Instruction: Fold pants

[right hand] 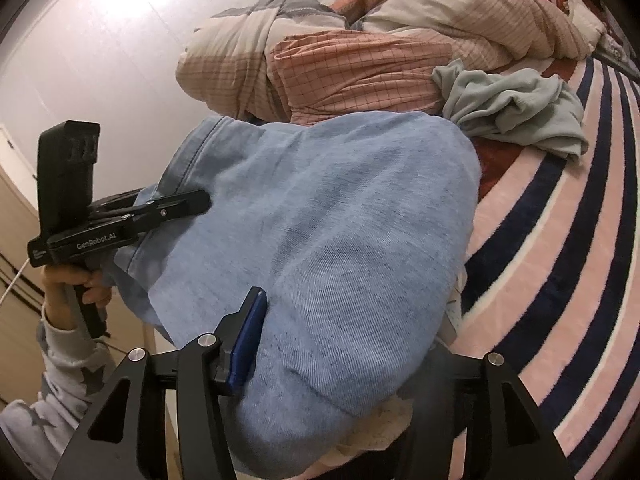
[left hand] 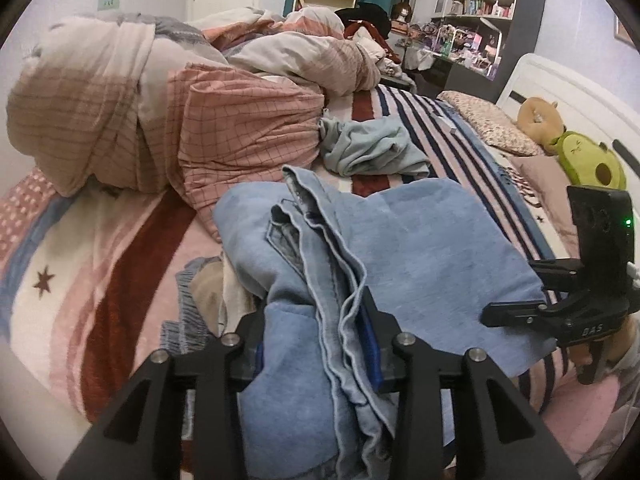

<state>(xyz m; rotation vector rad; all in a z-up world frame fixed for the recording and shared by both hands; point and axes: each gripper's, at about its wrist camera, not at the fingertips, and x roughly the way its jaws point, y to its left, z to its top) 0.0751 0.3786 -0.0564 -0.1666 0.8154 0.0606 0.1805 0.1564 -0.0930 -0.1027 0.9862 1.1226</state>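
Already the light-blue denim pants (left hand: pixel 420 240) lie in a compact, layered bundle near the edge of the bed (left hand: pixel 120 264), on its pink, red and navy striped blanket, so at least one fold looks done. In the left wrist view several stacked hems and seams run between the fingers of the left hand-held gripper (left hand: pixel 320 344); its jaws stand part-way apart with the cloth between them, and whether the pads press on the denim I cannot tell. The right hand-held gripper (right hand: pixel 336 360) straddles the near end of the bundle in its own view: one blue pad (right hand: pixel 246 344) lies against the fabric, the other finger is hidden behind the cloth, so its grip cannot be settled either. Seen from the left wrist, that gripper's fingertip rests on the right edge of the pants. My judgement is that the fold has just been laid down and both tools are at the point of letting go; what may remain is smoothing the top layer, squaring the ragged edges on the left, and perhaps one more fold. A crumpled pale-green garment (left hand: pixel 372 148) and a heaped checked duvet (left hand: pixel 168 120) lie just beyond, untouched.
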